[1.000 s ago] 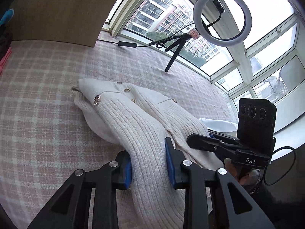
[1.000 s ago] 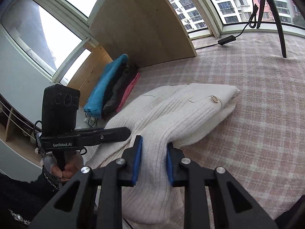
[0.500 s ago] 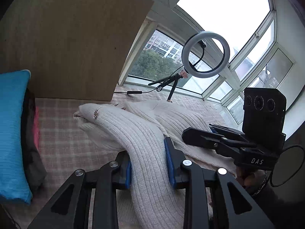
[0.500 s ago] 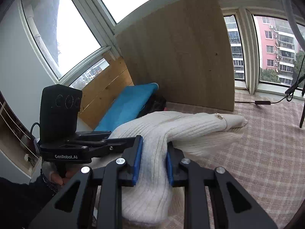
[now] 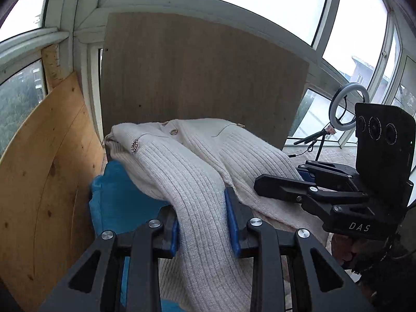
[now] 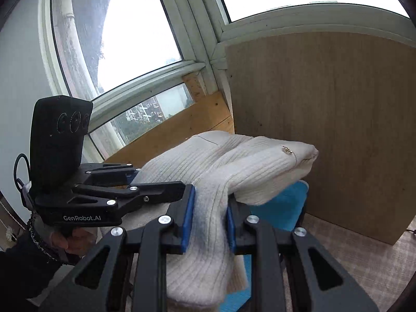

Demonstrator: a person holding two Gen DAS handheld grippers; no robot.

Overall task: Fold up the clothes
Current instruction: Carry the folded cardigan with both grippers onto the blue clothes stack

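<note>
A folded cream ribbed cardigan with small gold buttons is held up in the air by both grippers. My left gripper is shut on one side of it. My right gripper is shut on the other side of the cardigan. The right gripper also shows in the left wrist view, beside the cardigan. The left gripper shows in the right wrist view. The cardigan hangs over a folded blue garment, seen in the right wrist view too.
A grey-brown board stands upright behind the clothes. A lighter plywood sheet leans at the left. A ring light on a tripod stands at the window on the right. A pink checked cloth covers the surface.
Both grippers have lifted the cardigan off the checked cloth and carried it left, over the blue garment by the boards. Both stay shut on it.
</note>
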